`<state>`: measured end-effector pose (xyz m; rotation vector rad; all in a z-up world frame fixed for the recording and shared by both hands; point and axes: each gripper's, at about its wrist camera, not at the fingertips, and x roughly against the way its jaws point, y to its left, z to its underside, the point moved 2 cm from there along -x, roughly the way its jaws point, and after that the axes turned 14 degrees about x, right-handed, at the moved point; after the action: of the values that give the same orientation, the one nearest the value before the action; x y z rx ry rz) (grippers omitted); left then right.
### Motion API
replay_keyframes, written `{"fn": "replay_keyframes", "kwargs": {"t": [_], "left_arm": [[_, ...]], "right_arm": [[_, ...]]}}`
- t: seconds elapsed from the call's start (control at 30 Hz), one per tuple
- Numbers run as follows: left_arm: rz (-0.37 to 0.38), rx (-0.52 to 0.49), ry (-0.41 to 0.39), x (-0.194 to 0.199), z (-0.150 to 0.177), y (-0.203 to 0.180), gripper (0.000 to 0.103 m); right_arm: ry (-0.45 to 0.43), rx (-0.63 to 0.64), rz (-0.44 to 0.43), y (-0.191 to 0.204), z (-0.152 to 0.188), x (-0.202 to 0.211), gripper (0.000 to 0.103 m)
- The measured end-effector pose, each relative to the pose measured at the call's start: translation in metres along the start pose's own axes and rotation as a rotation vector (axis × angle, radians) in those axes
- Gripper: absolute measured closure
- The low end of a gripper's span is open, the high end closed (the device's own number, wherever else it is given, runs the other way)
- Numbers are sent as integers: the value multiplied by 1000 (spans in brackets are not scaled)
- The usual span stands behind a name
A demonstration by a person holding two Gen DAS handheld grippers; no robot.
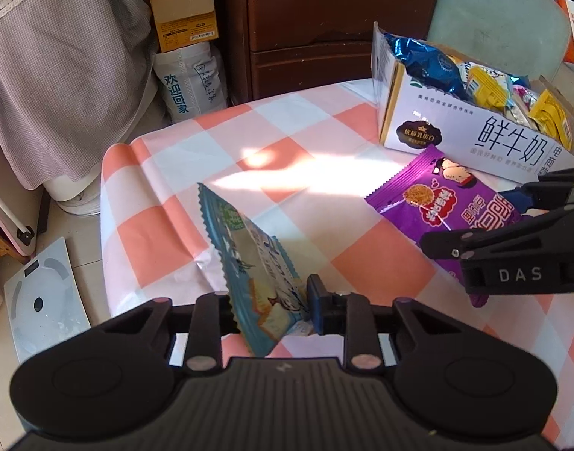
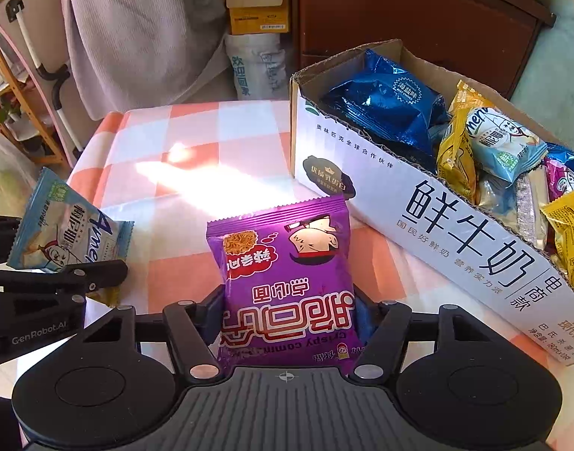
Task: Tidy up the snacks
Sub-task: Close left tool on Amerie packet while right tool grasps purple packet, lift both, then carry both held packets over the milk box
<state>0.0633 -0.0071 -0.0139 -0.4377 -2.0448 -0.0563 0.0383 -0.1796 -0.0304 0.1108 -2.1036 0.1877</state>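
Note:
A light-blue snack packet [image 1: 249, 263] stands on edge over the checked tablecloth, and my left gripper [image 1: 266, 300] is shut on its lower end. The same packet [image 2: 61, 229] and the left gripper [image 2: 61, 251] show at the left of the right wrist view. A purple snack packet [image 2: 283, 274] lies on the cloth between the fingers of my right gripper [image 2: 289, 314], whose pads press on its two sides. In the left wrist view the right gripper [image 1: 475, 218] straddles this purple packet [image 1: 437, 195]. Just behind stands a white cardboard milk box [image 2: 437, 225] holding several snack packets.
The table's pink-and-white checked cloth [image 1: 287, 127] ends at a rounded edge on the left. Beyond it stand a dark wooden cabinet [image 1: 324, 18], a small cardboard box [image 1: 185, 15] on a white sack [image 1: 193, 82], and draped grey fabric. A bathroom scale [image 1: 42, 300] lies on the floor.

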Motion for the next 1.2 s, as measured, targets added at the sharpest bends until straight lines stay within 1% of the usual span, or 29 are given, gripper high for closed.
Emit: {"fn": "replay_keyframes", "kwargs": {"t": [0.03, 0.07, 0.13, 0.2, 0.33, 0.73, 0.87, 1.0, 1.2], "left_arm": [[3, 4, -1, 0, 0, 0, 82], [5, 5, -2, 0, 0, 0, 84], [23, 16, 0, 1, 0, 1, 88], [38, 27, -1, 2, -1, 2, 89], [38, 20, -21, 3, -1, -1, 92], [48, 31, -65, 12, -8, -14, 93], [41, 45, -84, 17, -14, -17, 93], [52, 63, -107, 23, -22, -22, 93], [59, 55, -154, 35, -31, -38, 93]], "right_arm": [[-3, -2, -4, -1, 0, 1, 46], [-5, -3, -8, -1, 0, 2, 47], [-5, -7, -11, -2, 0, 4, 48], [-6, -4, -12, -3, 1, 5, 48], [-6, -9, -12, -5, 3, 7, 49], [-31, -42, -24, -15, 6, 19, 49], [-51, -55, -23, -19, 6, 27, 49], [-77, -62, -22, -22, 5, 38, 49], [-122, -71, -13, -29, 4, 57, 49]]}}
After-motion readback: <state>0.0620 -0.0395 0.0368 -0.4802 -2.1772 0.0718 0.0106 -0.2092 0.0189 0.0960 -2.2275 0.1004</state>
